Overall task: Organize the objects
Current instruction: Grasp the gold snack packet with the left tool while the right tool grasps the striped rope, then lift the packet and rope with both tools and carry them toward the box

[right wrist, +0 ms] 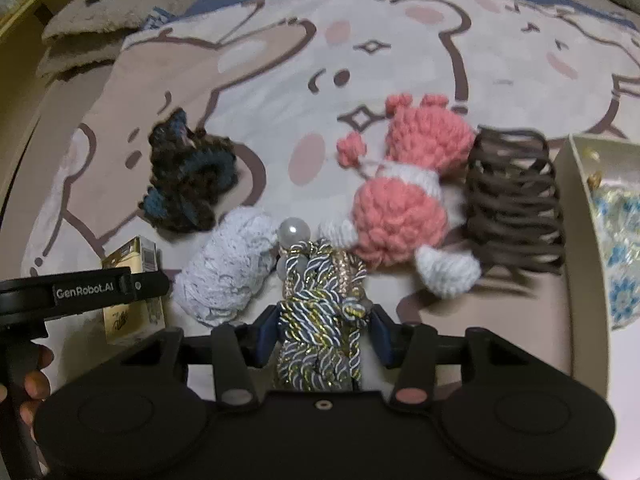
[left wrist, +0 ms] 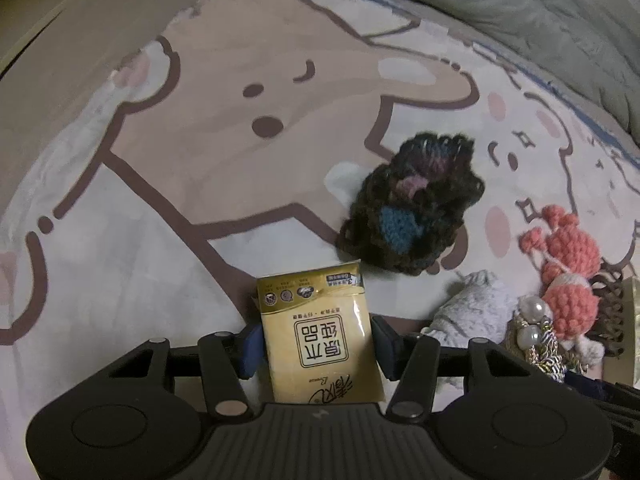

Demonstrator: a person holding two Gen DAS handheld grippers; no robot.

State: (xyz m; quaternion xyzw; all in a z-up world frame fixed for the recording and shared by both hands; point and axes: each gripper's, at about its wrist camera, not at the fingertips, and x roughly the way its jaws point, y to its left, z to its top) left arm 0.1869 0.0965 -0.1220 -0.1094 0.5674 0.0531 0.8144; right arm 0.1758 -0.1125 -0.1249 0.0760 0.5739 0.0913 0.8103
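Note:
My left gripper (left wrist: 316,340) is shut on a gold tissue pack (left wrist: 320,332), held just over the cartoon bedsheet (left wrist: 160,160). The pack also shows in the right wrist view (right wrist: 132,264), behind the left gripper's black body (right wrist: 84,288). My right gripper (right wrist: 322,332) is shut on a twisted blue-and-gold cord hair tie with pearls (right wrist: 320,312). A dark crocheted scrunchie (left wrist: 412,204) (right wrist: 188,176) lies ahead of the left gripper. A pink-and-white crocheted doll (right wrist: 404,196) (left wrist: 568,272), a white knit scrunchie (right wrist: 228,264) (left wrist: 472,308) and a brown claw clip (right wrist: 512,200) lie nearby.
A cream open box (right wrist: 580,240) at the right holds blue-flowered fabric (right wrist: 624,264). A grey-green quilt (left wrist: 520,12) is bunched along the far edge. A brown fleece blanket (right wrist: 80,40) lies far left.

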